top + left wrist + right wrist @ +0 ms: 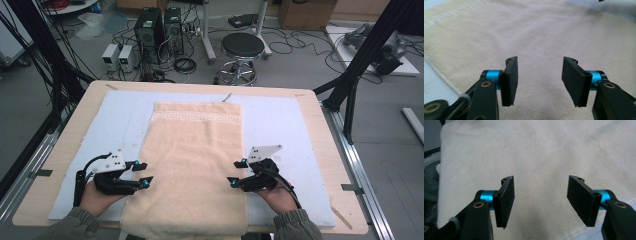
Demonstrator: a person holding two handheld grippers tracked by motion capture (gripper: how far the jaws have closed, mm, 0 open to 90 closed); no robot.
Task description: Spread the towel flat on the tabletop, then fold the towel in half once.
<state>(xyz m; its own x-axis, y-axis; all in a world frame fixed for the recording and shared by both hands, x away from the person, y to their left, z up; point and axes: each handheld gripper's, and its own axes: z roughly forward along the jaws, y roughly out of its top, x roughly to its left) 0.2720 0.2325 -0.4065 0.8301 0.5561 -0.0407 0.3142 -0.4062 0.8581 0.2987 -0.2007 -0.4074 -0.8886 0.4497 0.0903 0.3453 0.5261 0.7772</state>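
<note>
A cream towel lies flat and lengthwise on a pale blue mat, its patterned band at the far end and its near end hanging over the table's front edge. My left gripper hovers at the towel's left edge, open, with nothing between its pads. My right gripper hovers at the towel's right edge, also open and empty. In the left gripper view the towel spreads beyond the parted jaws of the left gripper. The right gripper view has the towel behind the spread jaws of the right gripper.
The pale blue mat covers most of the wooden table. Behind the table stand a black stool, computer towers and loose cables on the floor. Black frame posts rise at the right.
</note>
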